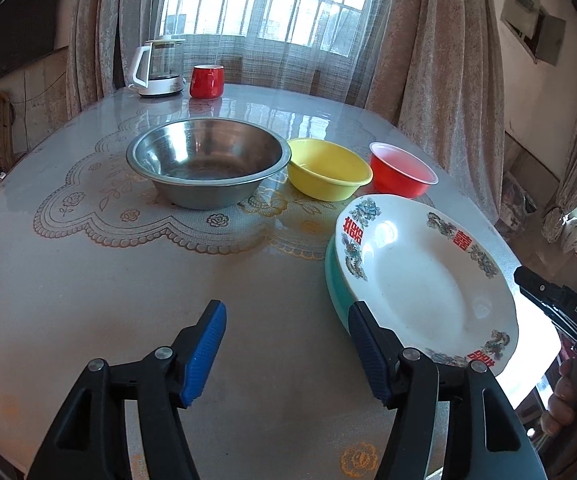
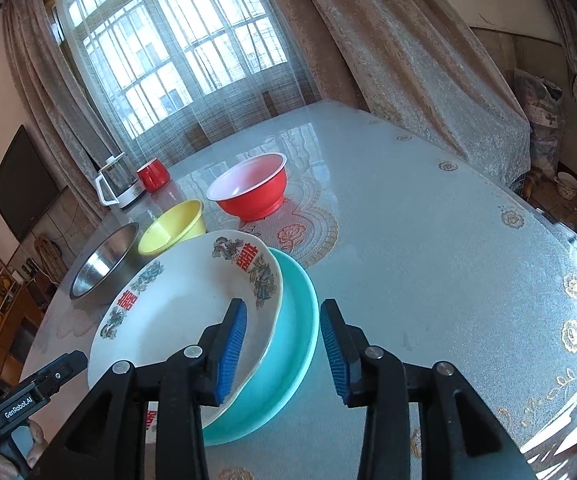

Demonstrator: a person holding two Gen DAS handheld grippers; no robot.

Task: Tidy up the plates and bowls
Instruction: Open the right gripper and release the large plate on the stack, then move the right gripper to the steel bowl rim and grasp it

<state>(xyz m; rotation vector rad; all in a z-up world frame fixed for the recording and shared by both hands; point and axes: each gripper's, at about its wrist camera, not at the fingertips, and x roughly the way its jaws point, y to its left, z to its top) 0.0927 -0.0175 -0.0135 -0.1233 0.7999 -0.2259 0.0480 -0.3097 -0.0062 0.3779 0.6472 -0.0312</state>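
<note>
Straddling the rims of the white patterned ceramic plate [image 2: 176, 320] stacked on the teal plate [image 2: 292, 344] near the surface's [image 2: 428, 264] near edge, the right gripper [image 2: 284, 350] stood unclenched like the empty left gripper [image 1: 284, 354], so squarer centring seemed wise.

You've got strong daylight thru the barred window [image 1: 264, 4], blown out white. Glare streaks on the glossy tabletop [image 1: 248, 108] & a hot spot on the white plate [image 1: 386, 228]. Fisheye bends the edges, corners go black. Focus sharp, no blur.
</note>
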